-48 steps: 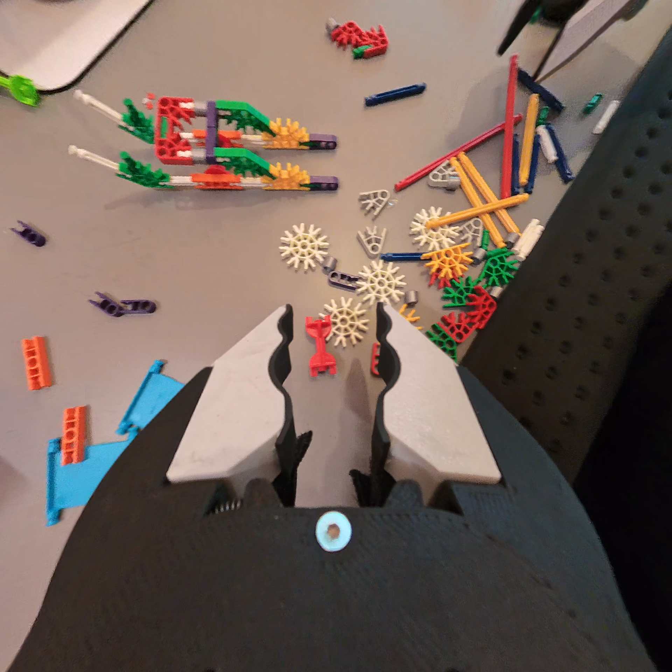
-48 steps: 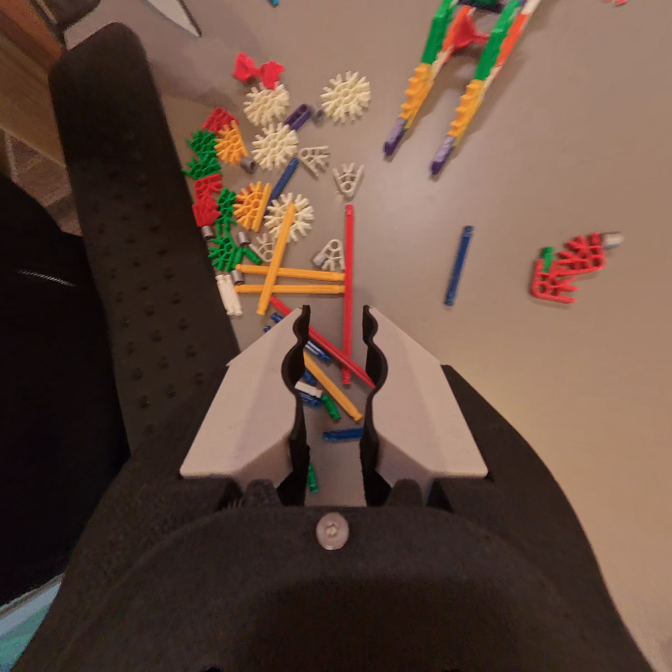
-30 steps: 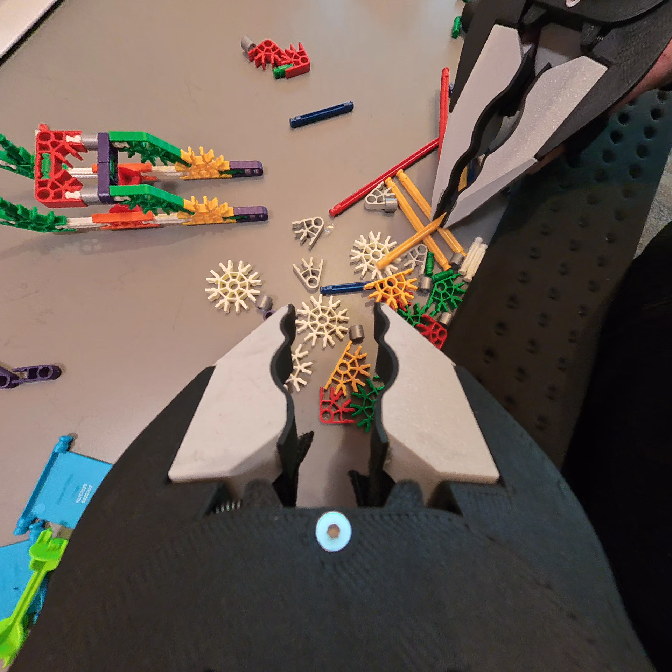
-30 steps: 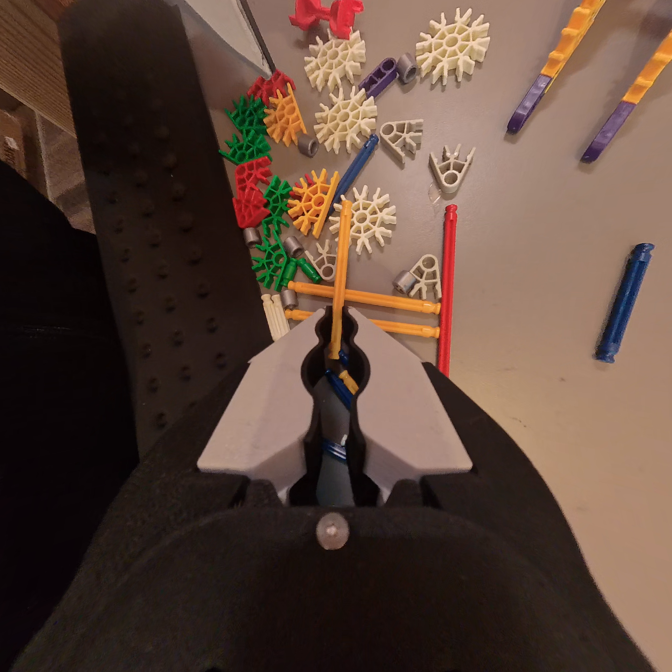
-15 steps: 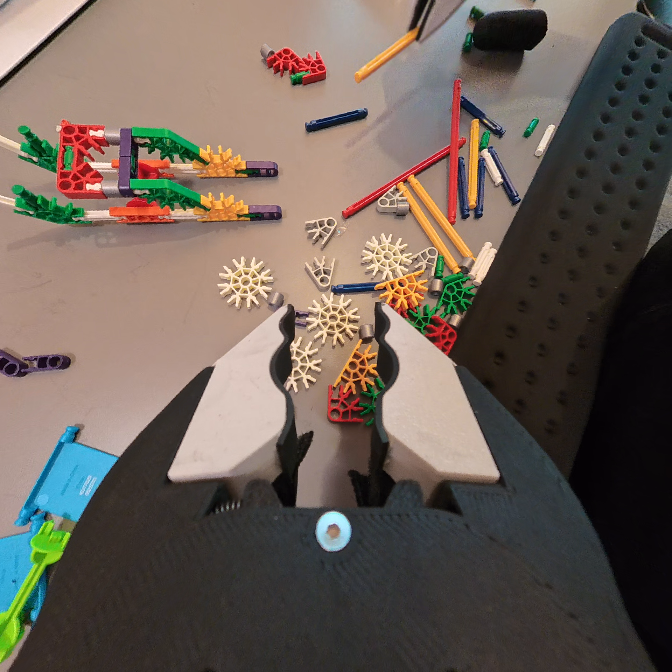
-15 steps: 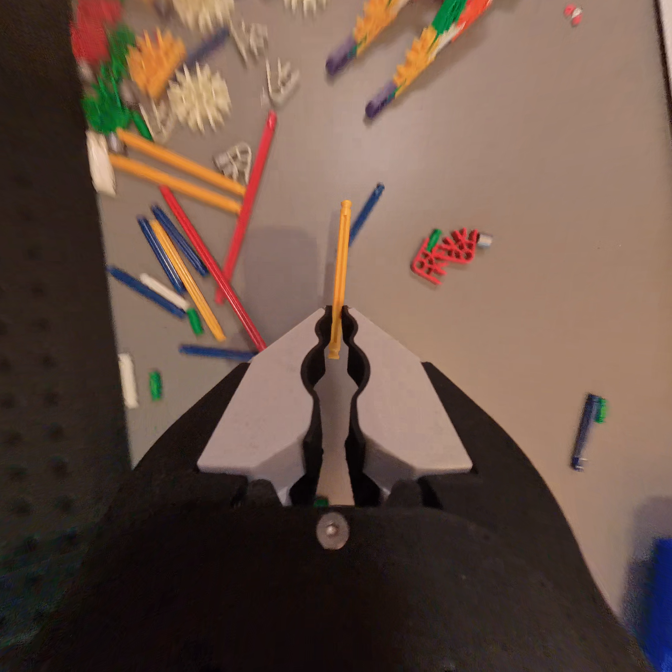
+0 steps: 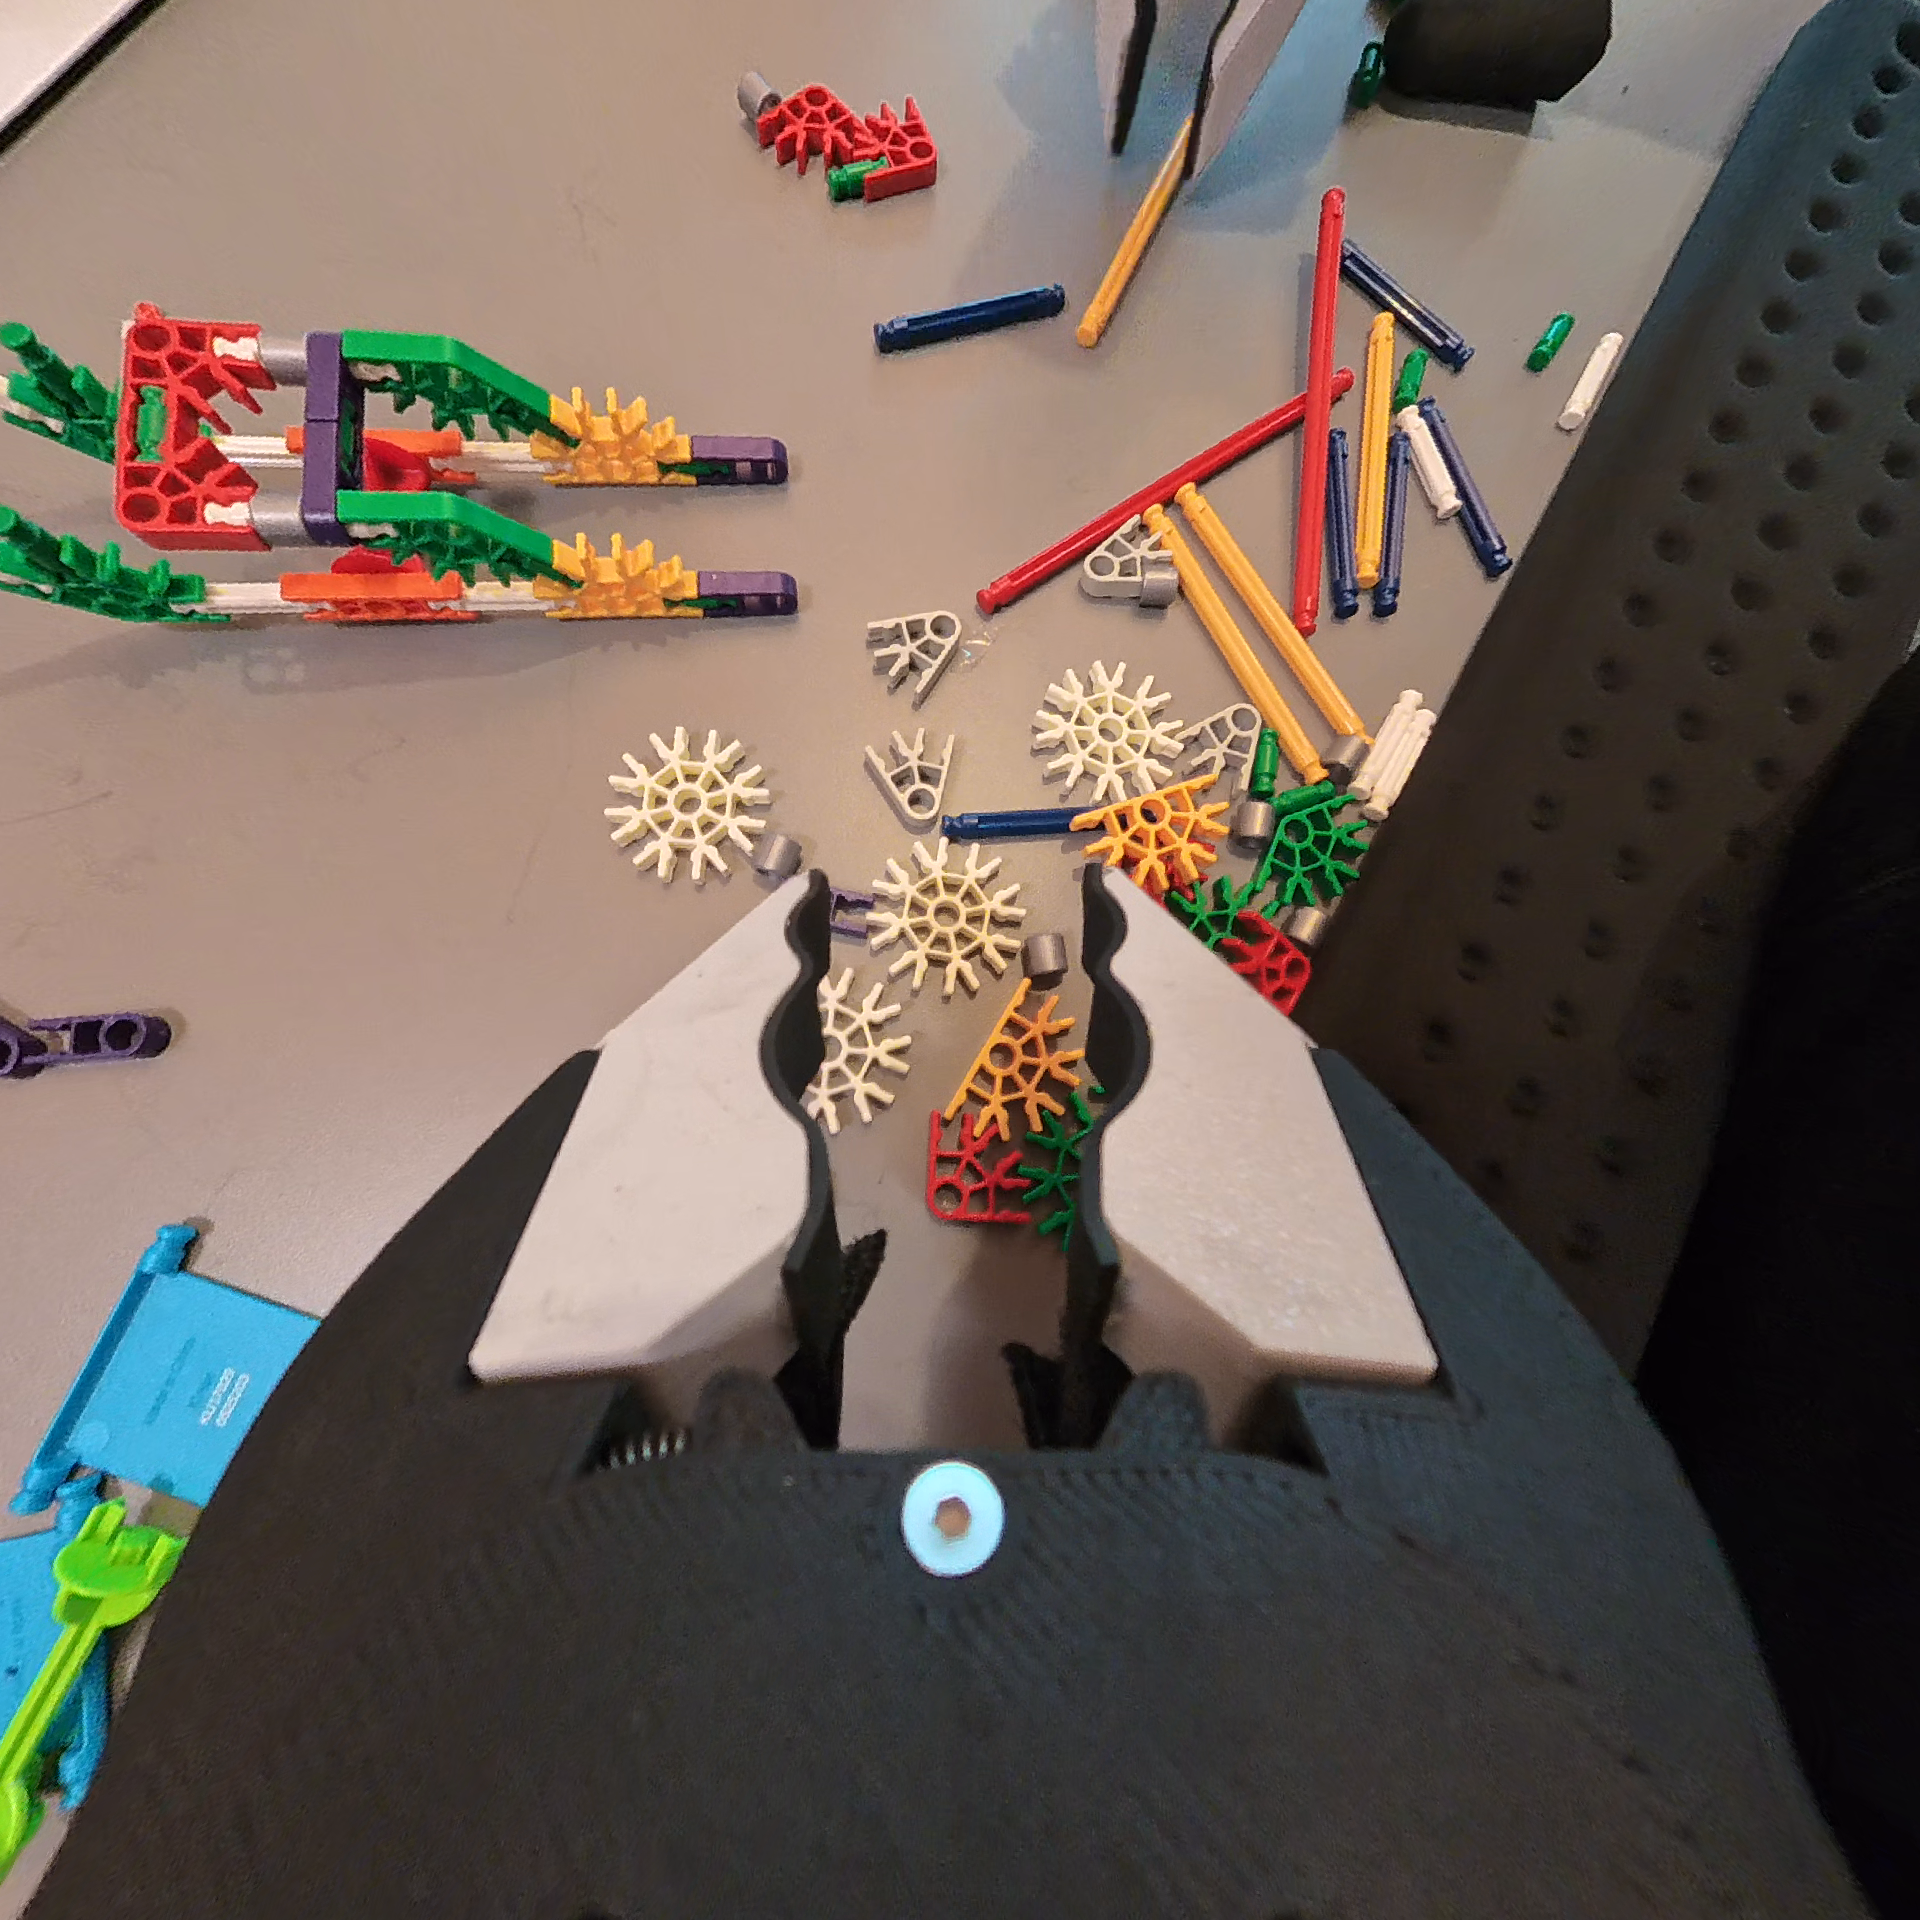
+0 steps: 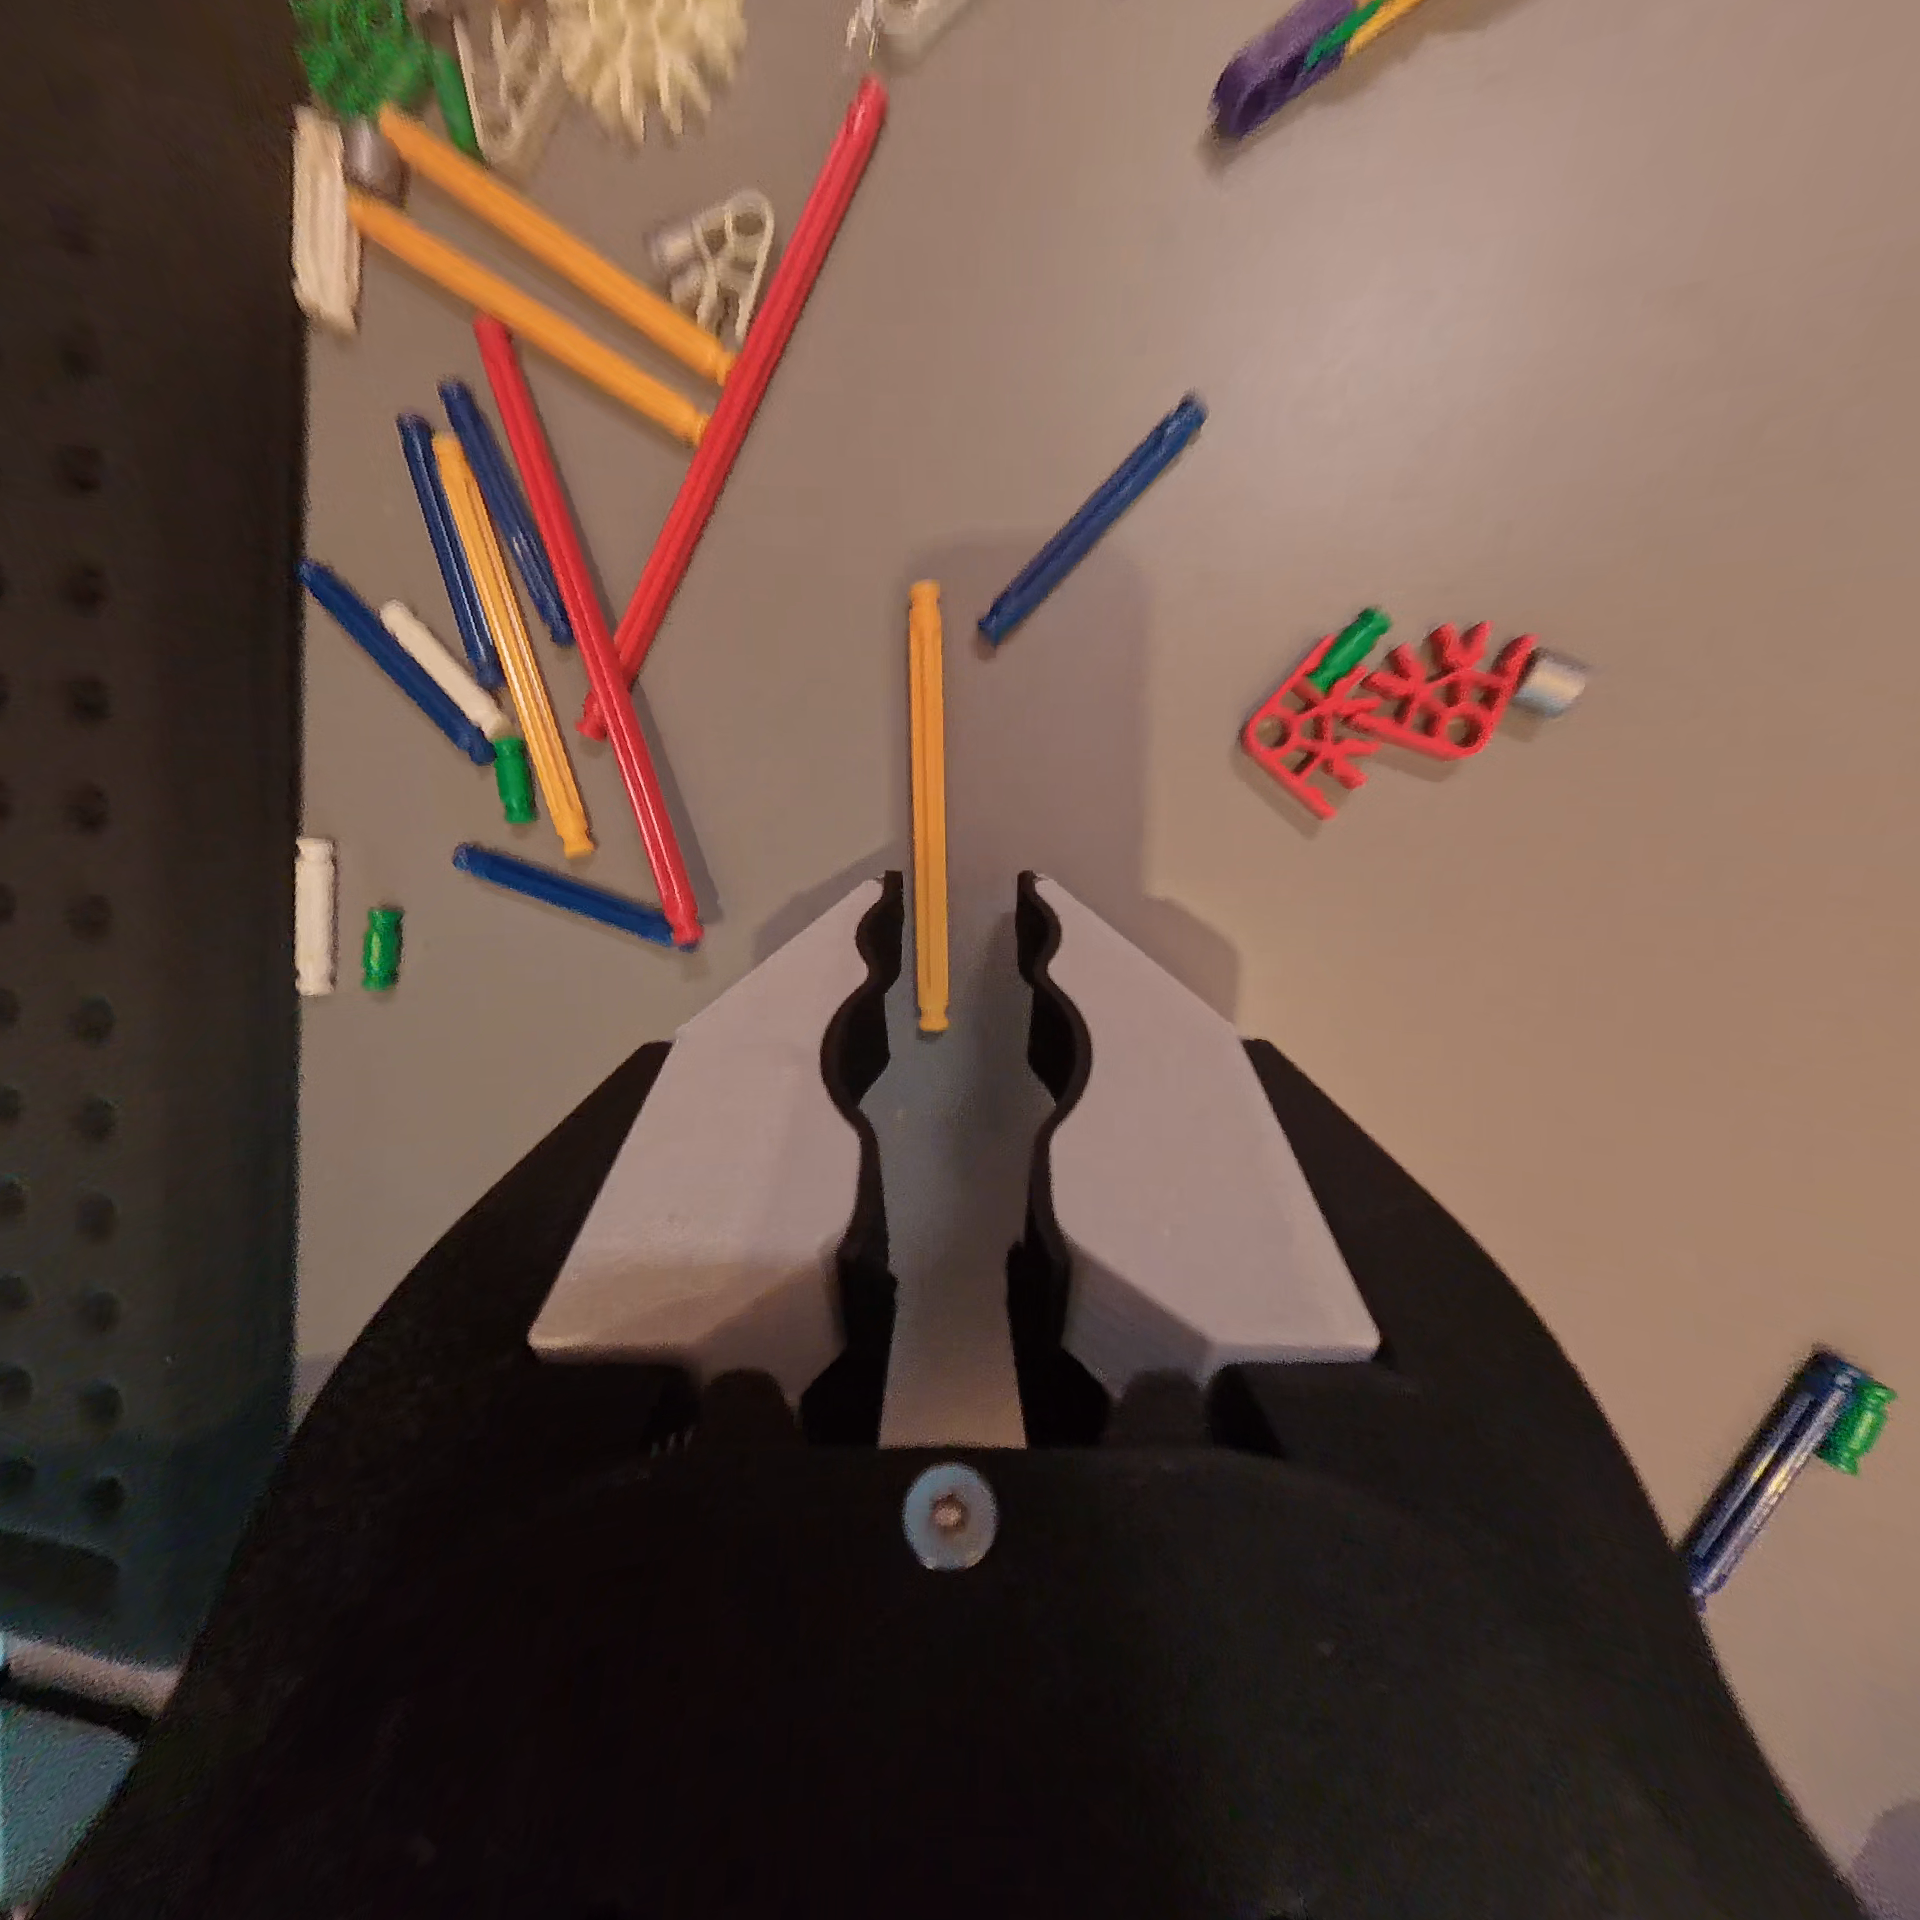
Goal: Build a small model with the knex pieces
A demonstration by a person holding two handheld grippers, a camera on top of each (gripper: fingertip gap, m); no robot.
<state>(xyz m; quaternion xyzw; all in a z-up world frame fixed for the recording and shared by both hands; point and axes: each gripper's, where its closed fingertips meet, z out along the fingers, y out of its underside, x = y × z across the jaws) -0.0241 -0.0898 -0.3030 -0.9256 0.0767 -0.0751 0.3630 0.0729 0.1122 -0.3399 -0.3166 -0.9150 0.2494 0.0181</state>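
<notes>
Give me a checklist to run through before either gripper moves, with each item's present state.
1. Left gripper empty: ok. Its jaws stand wide apart with nothing between the pads.
2. Right gripper open: ok. A clear gap shows between its jaws.
3. Yellow stick free of the right gripper: cannot tell. It sits between the open jaws, close to one finger.
4. Yellow stick apart from the blue stick: ok. Bare table shows between them.
5. Pieces below the left gripper lie singly: not ok. The orange piece, red piece and green piece overlap.
</notes>
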